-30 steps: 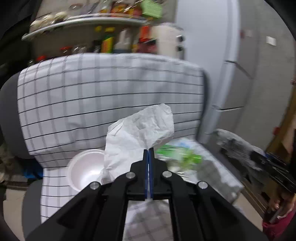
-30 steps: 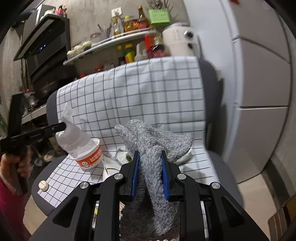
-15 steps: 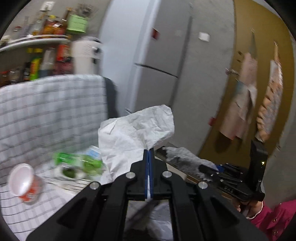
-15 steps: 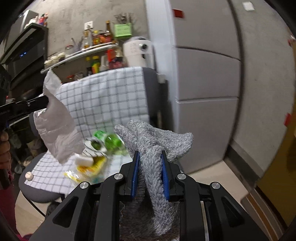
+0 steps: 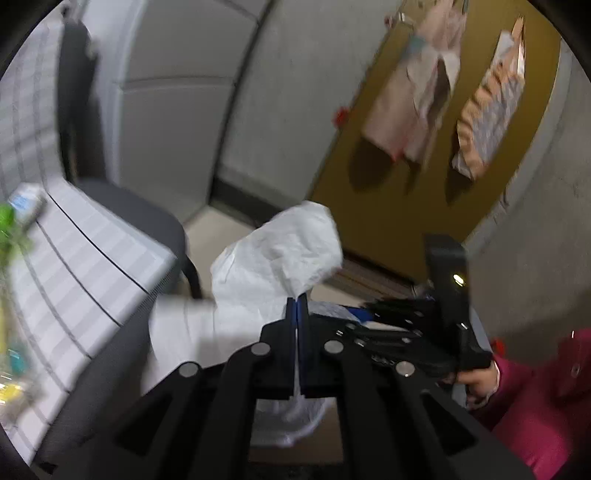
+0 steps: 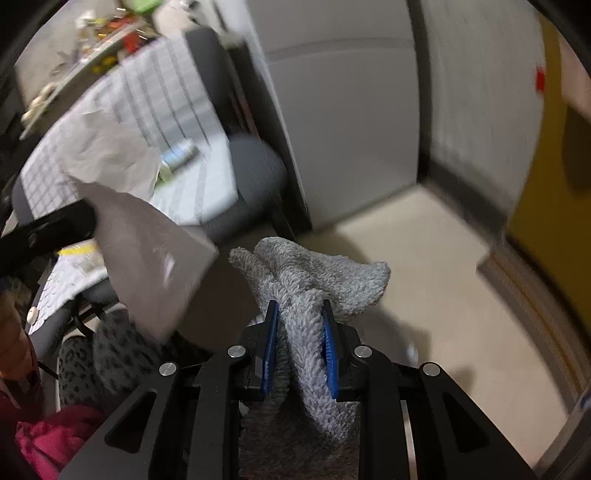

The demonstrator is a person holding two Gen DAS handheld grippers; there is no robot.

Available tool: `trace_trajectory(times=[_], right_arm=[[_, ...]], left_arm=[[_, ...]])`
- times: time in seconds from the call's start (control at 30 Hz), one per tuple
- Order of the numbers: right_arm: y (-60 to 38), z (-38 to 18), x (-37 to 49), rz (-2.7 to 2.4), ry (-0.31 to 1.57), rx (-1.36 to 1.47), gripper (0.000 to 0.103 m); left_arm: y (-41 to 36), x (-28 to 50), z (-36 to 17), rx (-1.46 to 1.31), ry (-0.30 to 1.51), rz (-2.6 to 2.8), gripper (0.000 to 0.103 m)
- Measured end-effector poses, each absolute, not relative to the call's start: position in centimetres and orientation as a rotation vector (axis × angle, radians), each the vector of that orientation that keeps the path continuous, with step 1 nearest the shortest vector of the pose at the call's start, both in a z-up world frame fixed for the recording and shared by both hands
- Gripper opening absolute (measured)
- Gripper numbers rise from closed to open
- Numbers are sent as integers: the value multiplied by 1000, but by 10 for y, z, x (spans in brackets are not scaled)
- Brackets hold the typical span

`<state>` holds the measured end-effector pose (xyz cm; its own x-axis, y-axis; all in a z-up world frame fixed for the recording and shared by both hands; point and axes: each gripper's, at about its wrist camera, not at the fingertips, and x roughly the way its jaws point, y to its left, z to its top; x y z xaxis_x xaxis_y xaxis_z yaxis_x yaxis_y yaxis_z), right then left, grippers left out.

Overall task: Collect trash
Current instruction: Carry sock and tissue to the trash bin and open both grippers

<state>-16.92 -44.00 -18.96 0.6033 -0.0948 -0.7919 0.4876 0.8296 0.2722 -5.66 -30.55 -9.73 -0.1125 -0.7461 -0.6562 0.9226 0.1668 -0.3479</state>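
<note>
Blurred white paper (image 5: 280, 258) hides left tool's (image 5: 296, 306) surroundings.

We see the green wrapper (image 5: 5, 225) only as a blur, cut by the left edge. The shelf items (image 6: 110, 22) are too smeared to name.

The left gripper (image 5: 296, 301) points steeply downward, its blue-padded fingers (image 5: 291, 314) pressed flat together on a fold of crumpled white paper (image 5: 280, 258) that stands up past the fingertips. The right gripper (image 6: 299, 306) also tilts down, its fingers (image 6: 271, 339) set a little apart and clamped on a grey fuzzy sock (image 6: 314, 288) that bulges beyond the tips and hangs behind them. A hand (image 5: 476, 380) in a pink sleeve (image 5: 535, 398) grips the right gripper's handle, to the right of the left fingers.
</note>
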Motion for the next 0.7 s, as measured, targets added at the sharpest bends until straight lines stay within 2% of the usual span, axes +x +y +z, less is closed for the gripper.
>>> trace_trajectory(times=[0.13,0.33,0.4,0.47,0.5,0.57,0.6,0.67,0.7], right_arm=[[-440,-225,-165,-361,964,567,23],[-435,-245,-158,-370,1022,576,28],[-436,-250,-157,-373,1034,589,33],[-438,-255,-161,-374,1040,602,48],[-438,-255,-161,-384,1040,601,52],[-443,-250,-162,-401,1035,589,54],[-443,-248,-162,-411,1035,583,54],[-445,-242,-162,-427,1027,573,63],[-447,-241,-162,-434,1022,566,63]], left_arm=[[-320,-57,-136,316,986,-1436,0],[-338,-50,-168,356,1079,-1445,0],[-344,-50,-174,377,1090,-1442,0],[-345,-48,-180,386,1107,-1428,0],[-345,-47,-181,383,1116,-1429,0],[-343,-45,-181,380,1118,-1425,0],[-344,-44,-180,383,1116,-1419,2],[-343,-43,-178,382,1108,-1407,29],[-343,-42,-176,378,1098,-1398,36]])
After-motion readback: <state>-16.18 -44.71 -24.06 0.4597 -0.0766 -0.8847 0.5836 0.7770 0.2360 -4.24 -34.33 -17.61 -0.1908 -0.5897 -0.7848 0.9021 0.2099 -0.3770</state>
